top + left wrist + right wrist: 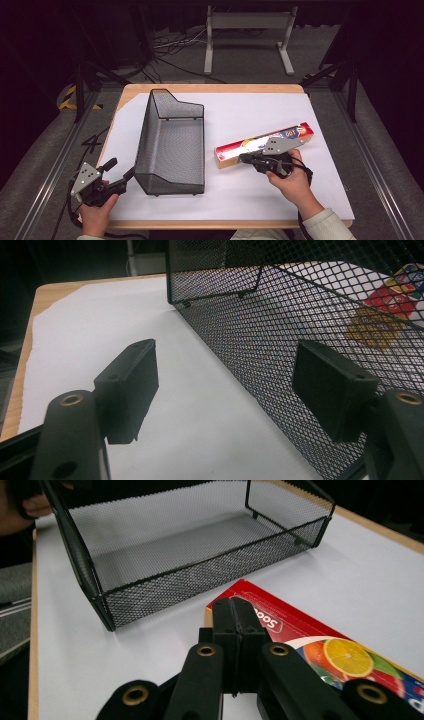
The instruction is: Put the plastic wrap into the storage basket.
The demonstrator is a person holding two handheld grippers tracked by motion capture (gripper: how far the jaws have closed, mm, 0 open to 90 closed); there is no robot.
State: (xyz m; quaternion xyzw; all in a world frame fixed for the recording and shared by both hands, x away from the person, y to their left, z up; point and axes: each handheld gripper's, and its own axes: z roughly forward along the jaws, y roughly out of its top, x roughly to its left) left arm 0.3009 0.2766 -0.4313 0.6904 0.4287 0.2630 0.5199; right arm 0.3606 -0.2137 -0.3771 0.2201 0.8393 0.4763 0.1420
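The left gripper (120, 184) is beside the near left corner of the black mesh basket (172, 145). In the left gripper view its two fingers (131, 385) stand wide apart, and the basket's mesh side wall runs between them, nearer to the right finger. They do not yet press on the wire, so the basket is free on the white sheet of the bench (250, 192).

The right gripper (250, 159) has its fingers (235, 625) pressed together, pad against pad, and nothing is visible between them. Their tips are over the near end of the long red box (265, 145) with the fruit picture, which lies flat on the bench, just to the right of the basket and apart from it. Whether the tips touch the box I cannot tell.

The risks I see, as a judgement:

- If the left fingers close on the thin mesh wall only, the hold may be weak. The wall can bend, and the basket can turn around the fingers when it is lifted or pulled.
- The sheet looks smooth, so a push from either side may slide the basket or the box away.
- The right fingers, being closed, cannot take the box as they are. If they go down now, they will press or push the box end, and it may rotate toward the basket.
- The box is long; held at one end, it will probably tip down.
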